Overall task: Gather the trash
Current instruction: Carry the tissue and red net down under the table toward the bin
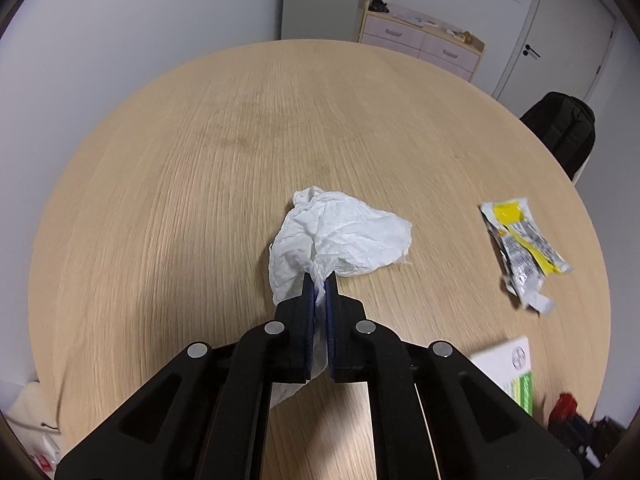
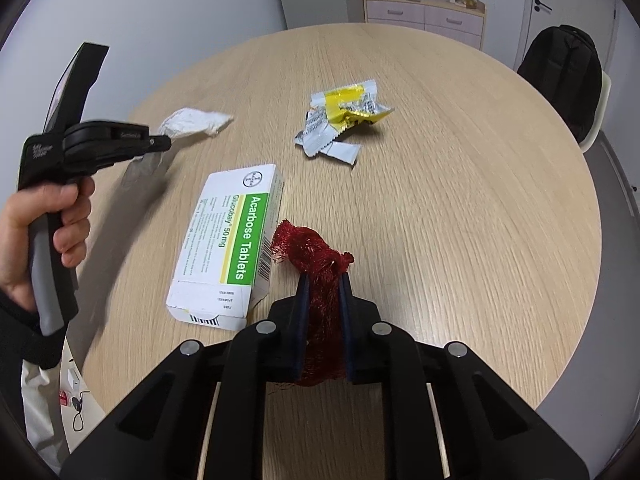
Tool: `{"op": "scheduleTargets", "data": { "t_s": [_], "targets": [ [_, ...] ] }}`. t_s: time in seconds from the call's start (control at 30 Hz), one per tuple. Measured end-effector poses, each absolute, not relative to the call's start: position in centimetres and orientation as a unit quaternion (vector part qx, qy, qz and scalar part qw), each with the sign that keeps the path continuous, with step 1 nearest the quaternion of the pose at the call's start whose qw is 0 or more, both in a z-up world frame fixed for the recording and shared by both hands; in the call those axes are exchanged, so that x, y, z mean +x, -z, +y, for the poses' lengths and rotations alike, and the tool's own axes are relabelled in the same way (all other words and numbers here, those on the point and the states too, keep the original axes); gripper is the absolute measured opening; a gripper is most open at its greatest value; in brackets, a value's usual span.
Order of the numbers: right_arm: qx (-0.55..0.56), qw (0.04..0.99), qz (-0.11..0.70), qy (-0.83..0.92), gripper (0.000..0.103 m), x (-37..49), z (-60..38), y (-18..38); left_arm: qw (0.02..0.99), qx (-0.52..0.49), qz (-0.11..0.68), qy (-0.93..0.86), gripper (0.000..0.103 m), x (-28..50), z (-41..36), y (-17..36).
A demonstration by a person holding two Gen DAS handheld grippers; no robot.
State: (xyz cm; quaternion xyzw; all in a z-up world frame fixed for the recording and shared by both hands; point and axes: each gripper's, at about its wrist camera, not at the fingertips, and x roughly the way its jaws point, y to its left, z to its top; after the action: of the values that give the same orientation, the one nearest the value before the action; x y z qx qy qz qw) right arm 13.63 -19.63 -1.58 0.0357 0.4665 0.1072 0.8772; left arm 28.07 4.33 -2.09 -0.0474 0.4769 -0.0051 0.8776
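Two grips are confirmed, one per view. Left wrist view: the left gripper (image 1: 319,280) is pressed tight on a crumpled white tissue (image 1: 340,236), which bunches ahead of the tips above the round table (image 1: 200,160), probably lifted for disposal. A yellow wrapper (image 1: 520,240) lies well apart to its right.

Right wrist view: the right gripper (image 2: 323,280) pinches a red net (image 2: 312,252), angled steeply downward, just beside a tablet box (image 2: 232,240) (uncollected). A hand (image 2: 44,232) grasps the other tool's handle.
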Motion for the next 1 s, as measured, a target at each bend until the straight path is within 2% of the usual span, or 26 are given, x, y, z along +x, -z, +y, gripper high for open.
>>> {"op": "scheduleTargets", "data": {
  "t_s": [1.0],
  "targets": [
    [0.017,0.901,0.421,-0.109,0.013,6.7,-17.9,-1.4,0.899,-0.047,0.435,0.005,0.004,12.4,3.7,-0.8]
  ]
}}
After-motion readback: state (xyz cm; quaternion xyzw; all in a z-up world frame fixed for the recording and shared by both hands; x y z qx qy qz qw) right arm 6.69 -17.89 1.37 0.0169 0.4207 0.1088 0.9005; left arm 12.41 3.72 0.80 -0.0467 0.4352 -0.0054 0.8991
